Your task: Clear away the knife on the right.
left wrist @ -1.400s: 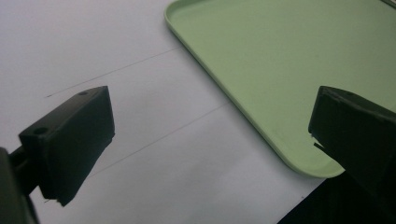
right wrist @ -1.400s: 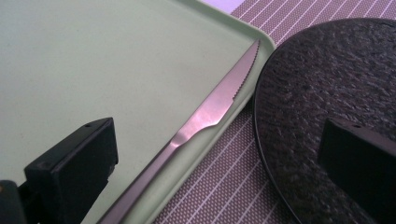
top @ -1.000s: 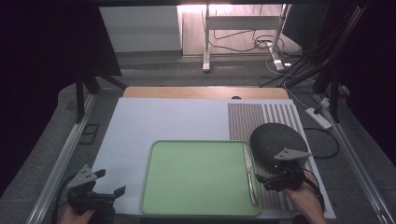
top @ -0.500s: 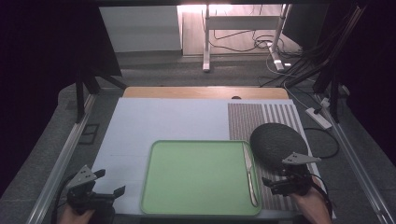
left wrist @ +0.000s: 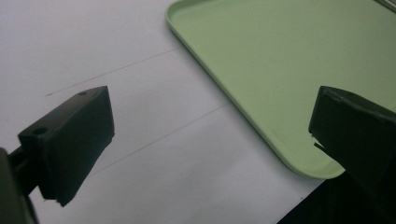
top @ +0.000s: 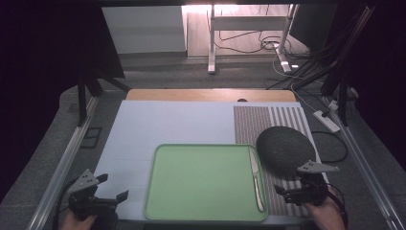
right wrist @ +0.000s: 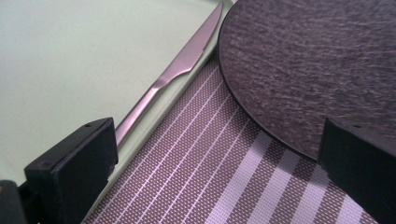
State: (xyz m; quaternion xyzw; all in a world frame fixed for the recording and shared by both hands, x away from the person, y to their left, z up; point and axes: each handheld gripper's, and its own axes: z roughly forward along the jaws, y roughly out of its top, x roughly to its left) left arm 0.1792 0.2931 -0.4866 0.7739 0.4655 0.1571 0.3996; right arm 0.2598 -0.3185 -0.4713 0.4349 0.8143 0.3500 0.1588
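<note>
High view: right gripper (top: 292, 194) at the counter's near right corner, fingers spread wide and empty, over the striped mat (top: 268, 124) just beside the knife (top: 256, 178) lying along the green tray's (top: 201, 182) right rim. Dark round plate (top: 283, 149) sits on the mat just behind. Left gripper (top: 112, 191) at the near left corner, fingers apart, empty.

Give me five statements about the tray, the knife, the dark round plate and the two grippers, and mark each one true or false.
1. The knife lies inside the green tray, along its right edge. True.
2. The dark round plate sits in the middle of the tray. False: it rests on the striped placemat, to the right of the tray.
3. The right gripper is shut on the knife. False: its jaws stand open and hold nothing.
4. The left gripper is open, over the white mat near the tray's front left corner. True.
5. The tray carries food. False: apart from the knife it is bare.
</note>
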